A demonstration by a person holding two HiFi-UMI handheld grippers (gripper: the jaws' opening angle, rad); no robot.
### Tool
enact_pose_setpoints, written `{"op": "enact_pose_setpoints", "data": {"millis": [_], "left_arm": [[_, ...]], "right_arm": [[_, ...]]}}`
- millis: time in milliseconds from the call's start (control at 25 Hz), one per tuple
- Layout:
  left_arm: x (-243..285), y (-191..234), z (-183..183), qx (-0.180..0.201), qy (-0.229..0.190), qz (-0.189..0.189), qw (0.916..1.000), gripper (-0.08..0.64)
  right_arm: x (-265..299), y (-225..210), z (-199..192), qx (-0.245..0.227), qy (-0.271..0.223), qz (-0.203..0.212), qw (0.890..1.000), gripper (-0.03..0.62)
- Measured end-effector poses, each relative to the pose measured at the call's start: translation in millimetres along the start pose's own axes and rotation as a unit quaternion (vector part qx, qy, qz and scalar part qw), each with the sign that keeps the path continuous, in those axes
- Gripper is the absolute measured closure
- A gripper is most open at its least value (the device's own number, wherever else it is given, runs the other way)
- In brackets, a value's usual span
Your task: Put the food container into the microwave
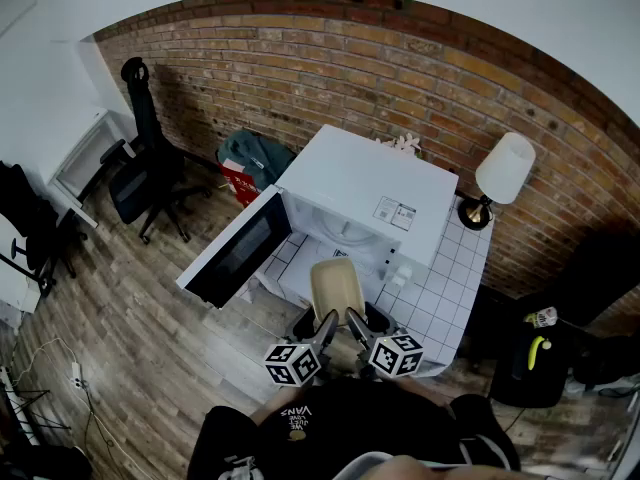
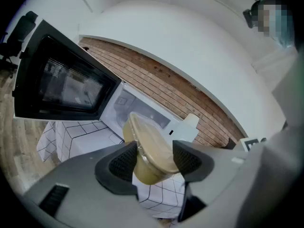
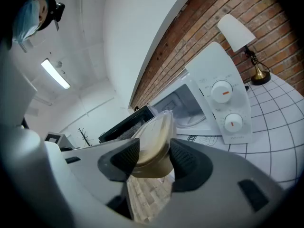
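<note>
Both grippers hold a beige food container with a clear lid (image 1: 337,287) in the air just in front of the white microwave (image 1: 372,190). The left gripper (image 1: 326,325) pinches its near left edge, and in the left gripper view the container (image 2: 151,151) sits between the dark pads (image 2: 122,163). The right gripper (image 1: 356,325) pinches the near right edge, with the container (image 3: 153,144) between its pads (image 3: 185,163). The microwave door (image 1: 234,250) hangs open to the left, and the cavity (image 1: 340,230) faces me.
The microwave stands on a table with a white grid-pattern cloth (image 1: 432,293). A lamp with a white shade (image 1: 502,171) stands at the table's back right by the brick wall. A black office chair (image 1: 145,173) stands on the wood floor at the left.
</note>
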State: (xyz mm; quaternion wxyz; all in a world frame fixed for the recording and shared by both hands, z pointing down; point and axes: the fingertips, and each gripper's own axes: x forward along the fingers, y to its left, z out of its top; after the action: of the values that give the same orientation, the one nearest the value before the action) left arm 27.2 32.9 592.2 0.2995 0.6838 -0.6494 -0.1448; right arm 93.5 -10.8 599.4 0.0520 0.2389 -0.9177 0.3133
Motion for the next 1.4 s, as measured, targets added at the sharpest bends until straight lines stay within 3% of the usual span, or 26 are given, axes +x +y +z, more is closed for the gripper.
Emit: {"op": "enact_pose_setpoints", "data": {"millis": [320, 760, 1400], "left_arm": [[11, 5, 0, -0.004, 0.001, -0.006, 1.0, 0.322], [34, 31, 30, 0.02, 0.039, -0.055, 0.9975, 0.322], [53, 74, 60, 0.042, 0.095, -0.124, 0.9868, 0.327]], "right_arm": [[6, -7, 2, -0.005, -0.001, -0.007, 1.0, 0.397], [40, -4, 12, 0.034, -0.055, -0.046, 0.997, 0.397], [86, 8, 12, 0.059, -0.105, -0.116, 0.986, 0.397]]}}
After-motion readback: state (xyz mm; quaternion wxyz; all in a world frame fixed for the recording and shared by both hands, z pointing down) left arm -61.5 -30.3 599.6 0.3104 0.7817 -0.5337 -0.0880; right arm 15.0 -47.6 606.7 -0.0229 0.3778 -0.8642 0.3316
